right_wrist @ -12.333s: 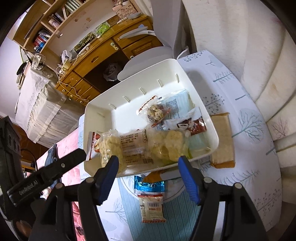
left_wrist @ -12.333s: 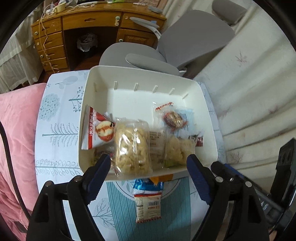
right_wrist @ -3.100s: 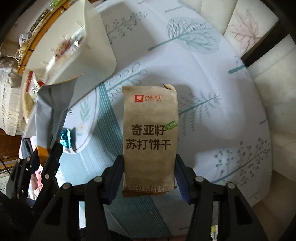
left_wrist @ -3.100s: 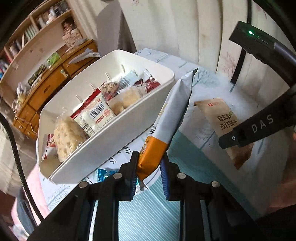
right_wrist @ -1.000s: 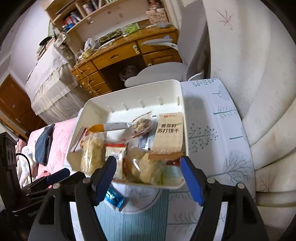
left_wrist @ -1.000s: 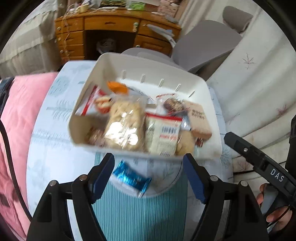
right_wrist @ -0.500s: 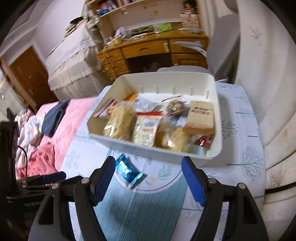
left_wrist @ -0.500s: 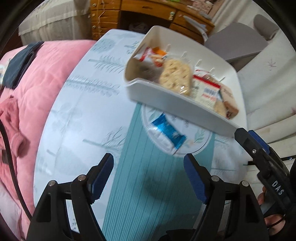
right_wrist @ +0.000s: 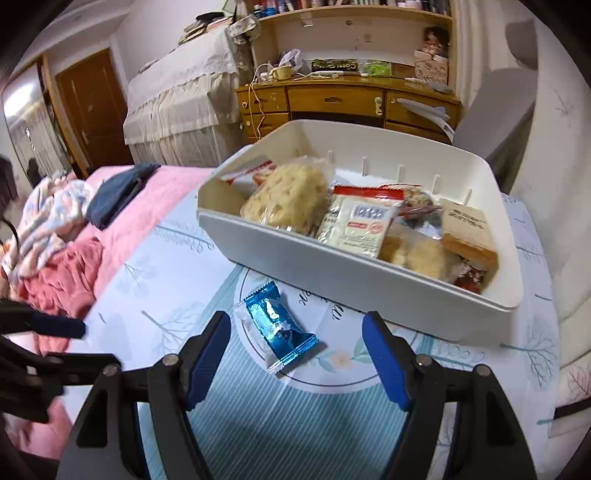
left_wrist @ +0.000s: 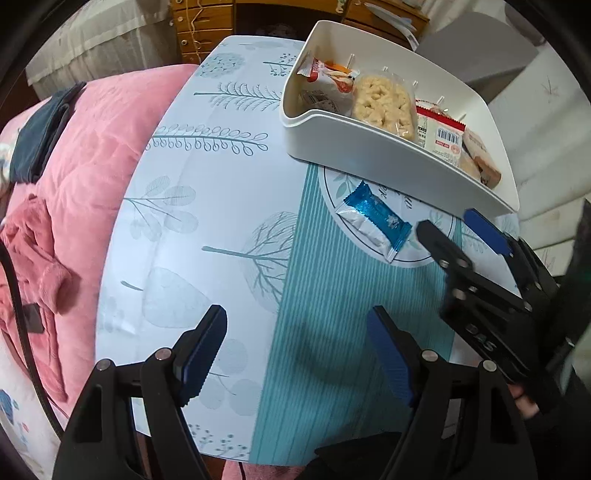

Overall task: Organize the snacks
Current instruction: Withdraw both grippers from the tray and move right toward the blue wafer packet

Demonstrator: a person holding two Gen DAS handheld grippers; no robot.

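1. A pink quilt (left_wrist: pixel 92 155) covers the bed beside the bench; a dark blue folded garment (right_wrist: pixel 118 194) lies on it.
2. A crumpled floral cloth (right_wrist: pixel 51 218) lies near that garment.
3. A wooden desk (right_wrist: pixel 343 101) with drawers stands against the far wall, cluttered on top, with a white cable (right_wrist: pixel 258 107) hanging over its front.
4. Book-filled shelves (right_wrist: pixel 354 7) rise above the desk.
5. A pale lace-edged cover (right_wrist: pixel 181 99) drapes furniture left of the desk.
6. A brown door (right_wrist: pixel 92 103) stands at the far left.
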